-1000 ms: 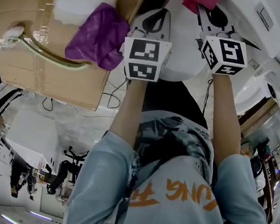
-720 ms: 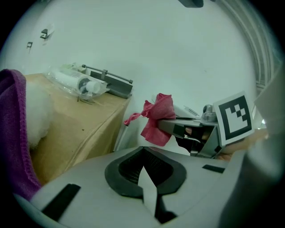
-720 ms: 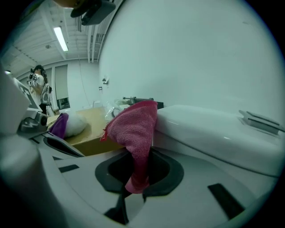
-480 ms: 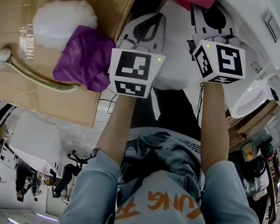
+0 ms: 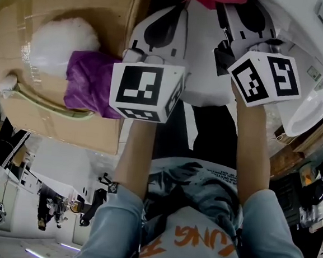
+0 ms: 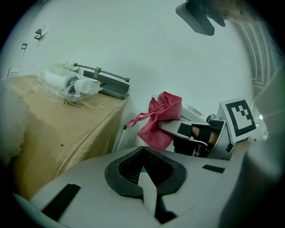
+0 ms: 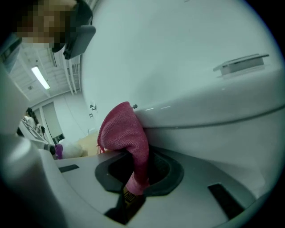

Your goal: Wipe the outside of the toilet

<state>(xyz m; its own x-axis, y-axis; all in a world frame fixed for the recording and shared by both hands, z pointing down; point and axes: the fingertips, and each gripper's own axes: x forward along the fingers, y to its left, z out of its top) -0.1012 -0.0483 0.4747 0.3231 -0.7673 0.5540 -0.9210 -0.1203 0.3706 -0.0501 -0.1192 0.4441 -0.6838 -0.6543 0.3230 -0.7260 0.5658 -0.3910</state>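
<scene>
Since a second ago the left hand-held gripper has drifted left and lower in the head view, so its marker cube now overlaps the edge of the purple cloth. The right hand-held gripper has slid a little to the right.

In its own view, the left hand-held gripper's jaws are drawn together with nothing between them. It is held in the air, touching nothing. The right hand-held gripper's jaws are clamped on the lower end of the pink cloth. The cloth rises out of the jaws and folds over, and its top is pressed against the white toilet at a seam in the toilet's outer shell. A rectangular flush plate sits higher up on the same white surface.

In the left gripper view, the pink cloth hangs from the right hand-held gripper just beside a pale wall.

Left of both grippers stands a cardboard box. On it lie the purple cloth, a white fluffy bundle touching that cloth, and a pale green curved handle with a white brush head. The left gripper view also shows a clear plastic-wrapped packet and a grey tool on the box's far end.
</scene>
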